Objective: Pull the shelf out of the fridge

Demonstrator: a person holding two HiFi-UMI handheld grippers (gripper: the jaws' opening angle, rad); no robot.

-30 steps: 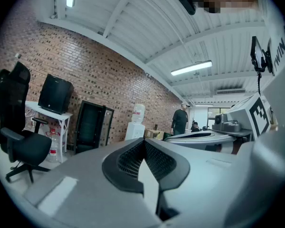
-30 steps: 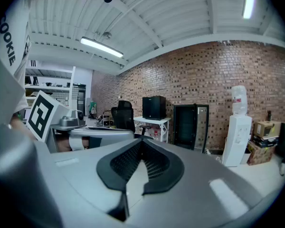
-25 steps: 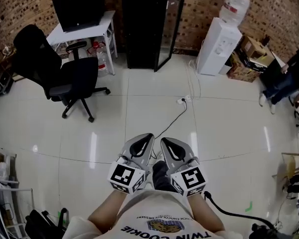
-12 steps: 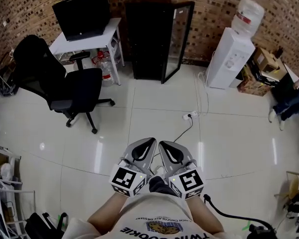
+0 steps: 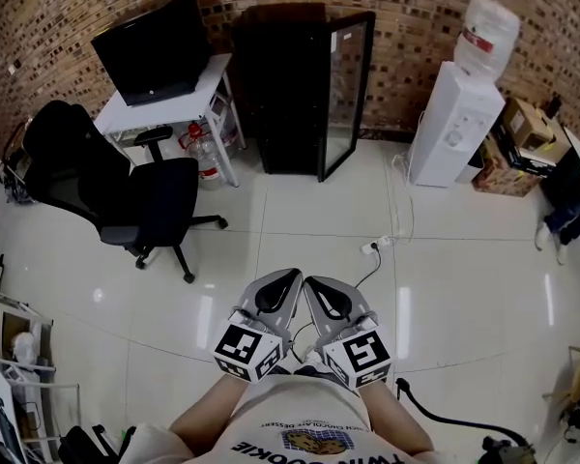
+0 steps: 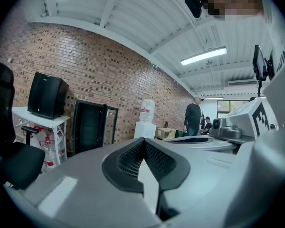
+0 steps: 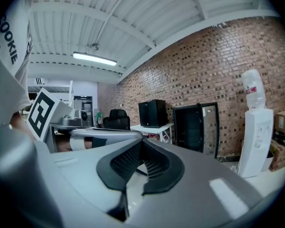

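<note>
Head view: nearest, the left claw (image 5: 283,282) and the right claw (image 5: 315,284) are held side by side in front of the person's chest, tips pointing out over the tiled floor (image 5: 300,211). Each claw's own view shows its jaws pressed together, with nothing between the ribbed pads. Both claws are therefore closed and empty.

Beyond them a cable (image 5: 340,283) trails across the floor. Further off to the left stand an office chair (image 5: 140,187) and a white bench (image 5: 208,73) carrying a monitor (image 5: 155,51).

The fridge (image 5: 290,85), a tall black cabinet, stands against the brick wall (image 5: 406,8), between the bench and a water dispenser (image 5: 454,114). Its glass door (image 5: 346,95) is swung open, so that step looks done. The inside is too dark to make out the shelf, which is presumably in place there.

The claws are well apart from the fridge. The approach, the grip on the shelf and the pull itself all appear to be left to do.
</note>
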